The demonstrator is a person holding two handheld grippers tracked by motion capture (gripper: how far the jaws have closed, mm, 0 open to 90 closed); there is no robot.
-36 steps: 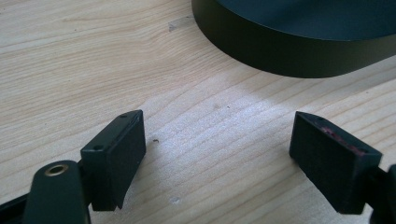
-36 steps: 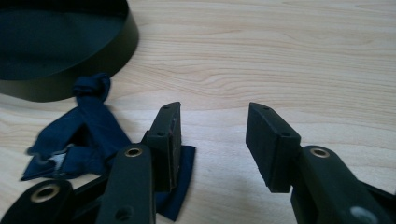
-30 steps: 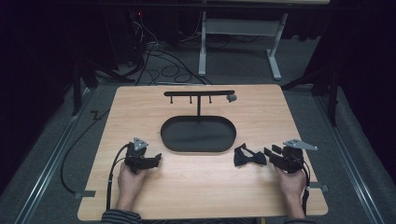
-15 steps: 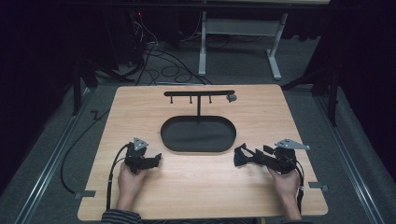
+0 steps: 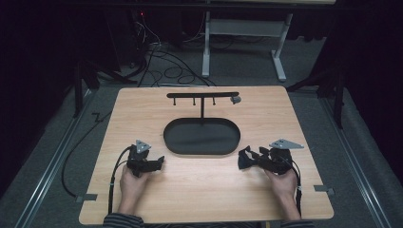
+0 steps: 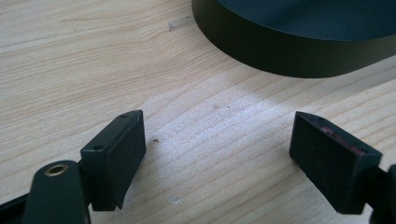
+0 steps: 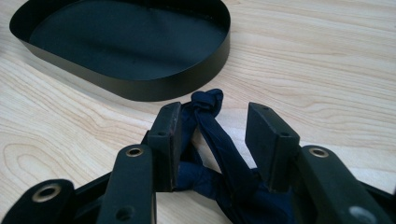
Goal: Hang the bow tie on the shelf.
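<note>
A dark blue knotted cloth (image 7: 219,140) lies between the jaws of my right gripper (image 7: 212,116), which is shut on it. Its knot pokes out past the fingertips. In the high view this gripper (image 5: 244,162) is at the right, just off the right end of the black oval tray (image 5: 202,152), with the cloth (image 5: 248,159) at its tip. The tray's wall (image 7: 154,86) stands close ahead of the jaws. My left gripper (image 5: 159,164) rests on the table at the tray's left front corner. In its own view the left gripper (image 6: 217,135) is open over bare wood, with the tray (image 6: 280,56) ahead.
A black T-shaped stand (image 5: 202,95) with small pegs under its bar rises behind the tray, with a small grey piece (image 5: 235,99) at its right end. The wooden table (image 5: 204,194) has bare wood in front of the tray. Cables and a desk frame lie on the floor beyond.
My right gripper has slid left toward the tray, carrying the cloth with it. The left gripper has stayed in place.
</note>
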